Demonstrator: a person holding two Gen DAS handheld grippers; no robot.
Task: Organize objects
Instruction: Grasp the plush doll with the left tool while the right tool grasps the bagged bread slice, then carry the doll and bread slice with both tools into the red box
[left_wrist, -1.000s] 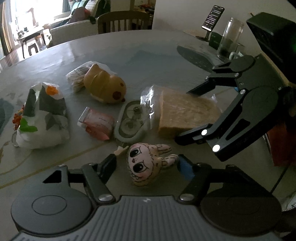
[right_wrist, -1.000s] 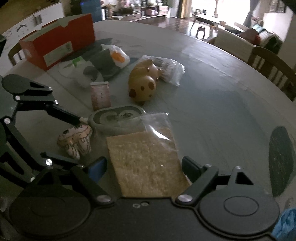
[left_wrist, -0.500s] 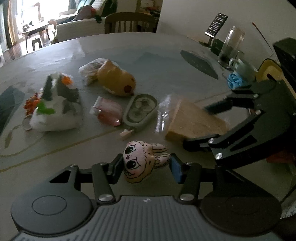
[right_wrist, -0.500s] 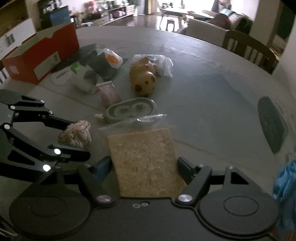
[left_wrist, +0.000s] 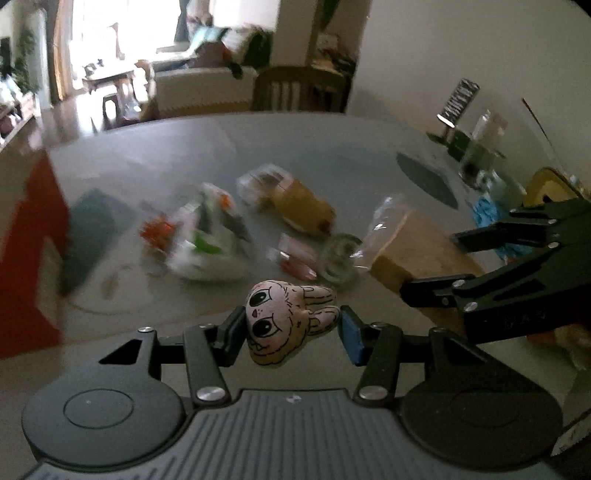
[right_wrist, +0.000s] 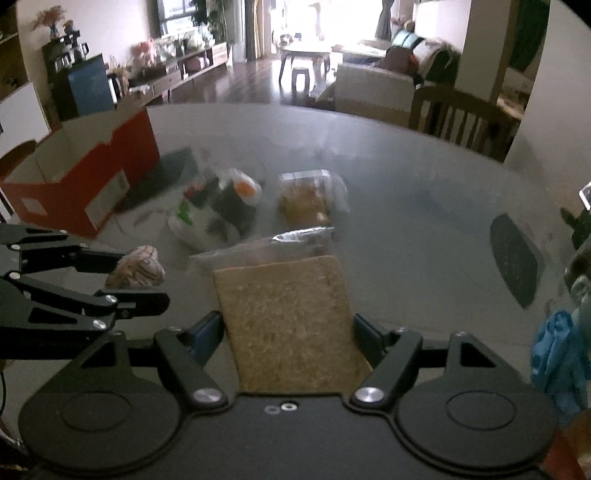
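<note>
My left gripper (left_wrist: 291, 328) is shut on a pink bunny-face toy (left_wrist: 286, 323), lifted off the grey round table (left_wrist: 177, 147). The same toy (right_wrist: 136, 268) shows between the left gripper's black fingers in the right wrist view. My right gripper (right_wrist: 290, 338) is shut on a bagged brown slice of bread (right_wrist: 291, 325), also raised; it appears as the tan block (left_wrist: 417, 254) in the left wrist view. On the table lie a white printed bag (left_wrist: 210, 236), a yellow duck toy (left_wrist: 303, 208), a pink packet (left_wrist: 295, 254) and a grey oval case (left_wrist: 340, 264).
An open red cardboard box (right_wrist: 85, 173) stands at the table's left side. A dark mat (right_wrist: 515, 258) lies at the right. A blue cloth (right_wrist: 561, 358), a glass (left_wrist: 480, 151) and a phone on a stand (left_wrist: 458, 103) sit at the right edge. Wooden chair (right_wrist: 458, 118) behind.
Both grippers have risen and pulled back from the table, carrying the bunny toy and the bread. The table items look smaller and farther; the red box has come into view.
</note>
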